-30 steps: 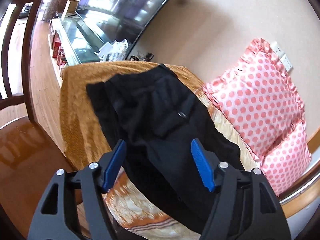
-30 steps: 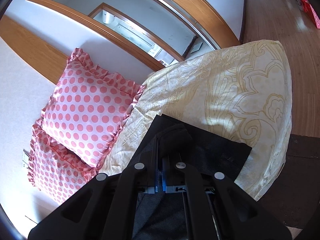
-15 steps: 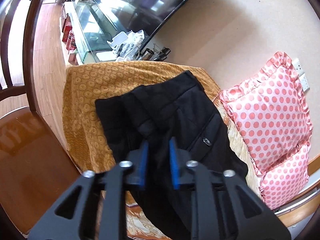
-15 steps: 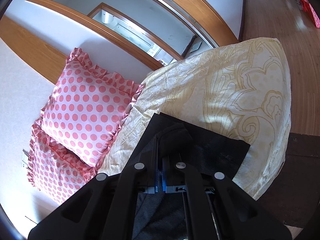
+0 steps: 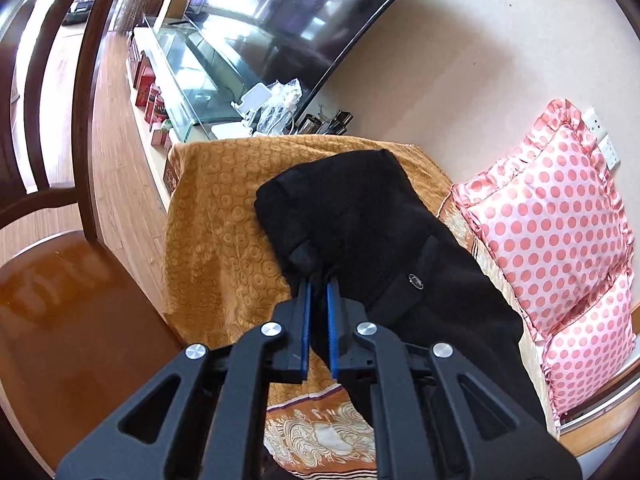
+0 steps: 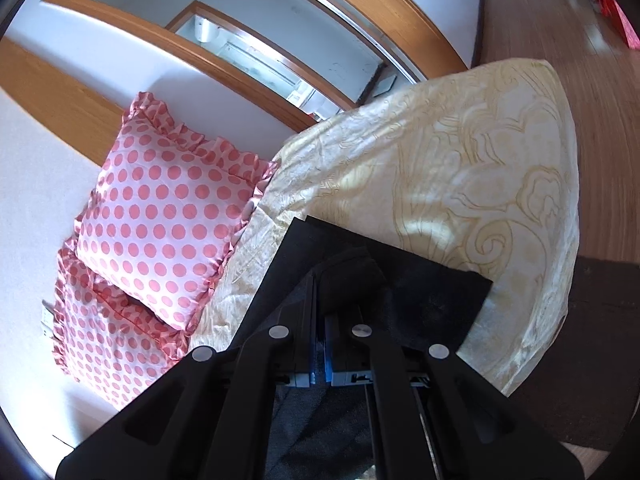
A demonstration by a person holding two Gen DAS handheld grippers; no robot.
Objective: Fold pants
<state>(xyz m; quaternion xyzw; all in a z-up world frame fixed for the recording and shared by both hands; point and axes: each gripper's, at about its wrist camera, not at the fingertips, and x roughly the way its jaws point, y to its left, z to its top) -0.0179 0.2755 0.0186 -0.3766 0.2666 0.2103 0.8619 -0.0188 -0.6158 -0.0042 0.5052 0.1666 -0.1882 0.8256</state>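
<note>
Moved in: left gripper (image 5: 318, 286), jaws just closed, pinching pants (image 5: 372, 220); right gripper (image 6: 320, 300) still clamps them; fold ready.

Between the blue pads of the left gripper (image 5: 318, 286), a bunched fold of the black pants (image 5: 360, 216) disappears, so how much cloth is caught cannot be told. Below that claw its own black frame hides the pants' near part. The right gripper (image 6: 320, 276) has its fingertips buried under dark cloth. Left of it, the lower polka-dot pillow (image 6: 108, 344) is partly covered by the upper one.
</note>
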